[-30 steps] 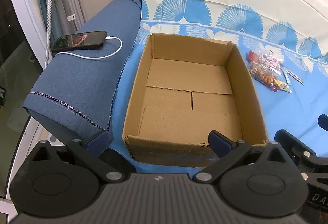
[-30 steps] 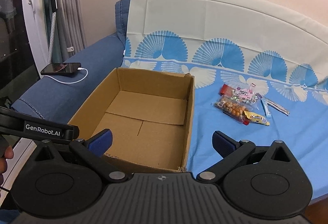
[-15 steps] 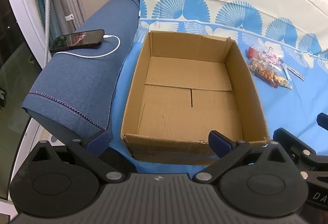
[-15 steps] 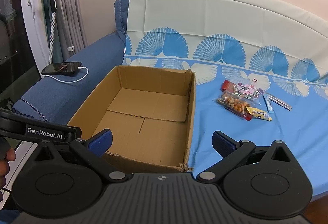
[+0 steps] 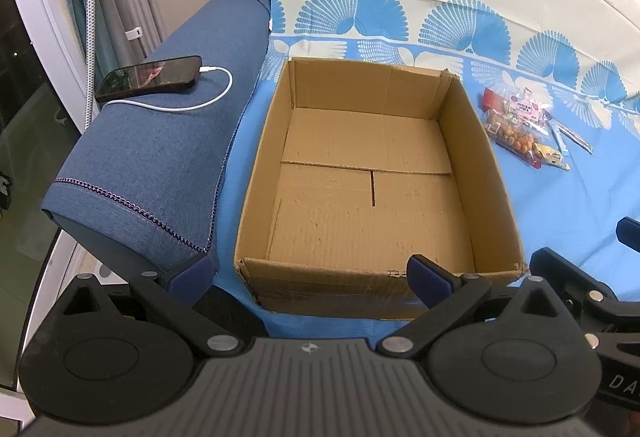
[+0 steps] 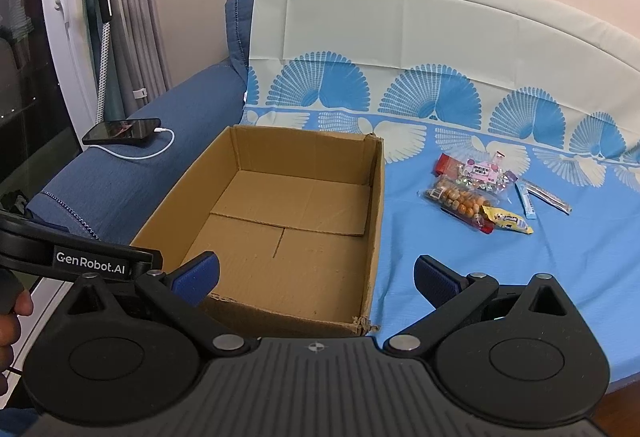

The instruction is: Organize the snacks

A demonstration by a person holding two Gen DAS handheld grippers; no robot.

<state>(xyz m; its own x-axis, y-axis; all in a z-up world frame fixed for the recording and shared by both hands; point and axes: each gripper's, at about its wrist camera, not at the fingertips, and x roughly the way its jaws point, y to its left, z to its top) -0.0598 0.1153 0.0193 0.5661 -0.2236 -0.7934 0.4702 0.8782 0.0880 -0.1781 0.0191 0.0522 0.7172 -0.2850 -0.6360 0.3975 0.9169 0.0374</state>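
Left gripper (image 5: 308, 279) and right gripper (image 6: 316, 277), jaws apart, empty; cardboard box (image 6: 374, 205) left of overlapping snack packets (image 6: 476, 197), labels illegible.

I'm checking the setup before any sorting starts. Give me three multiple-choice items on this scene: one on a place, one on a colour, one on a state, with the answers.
1. Where does the pile of snack packets lie?
A. inside the box
B. on the blue sheet, to the right of the box
C. on the armrest

2. What colour is the phone's charging cable?
A. white
B. red
C. black

3. What state is the cardboard box in?
A. taped shut
B. open and full
C. open and empty

Answers:
1. B, the packets sit on the sheet apart from the box.
2. A, a white cable curls from the phone.
3. C, only bare cardboard floor shows.
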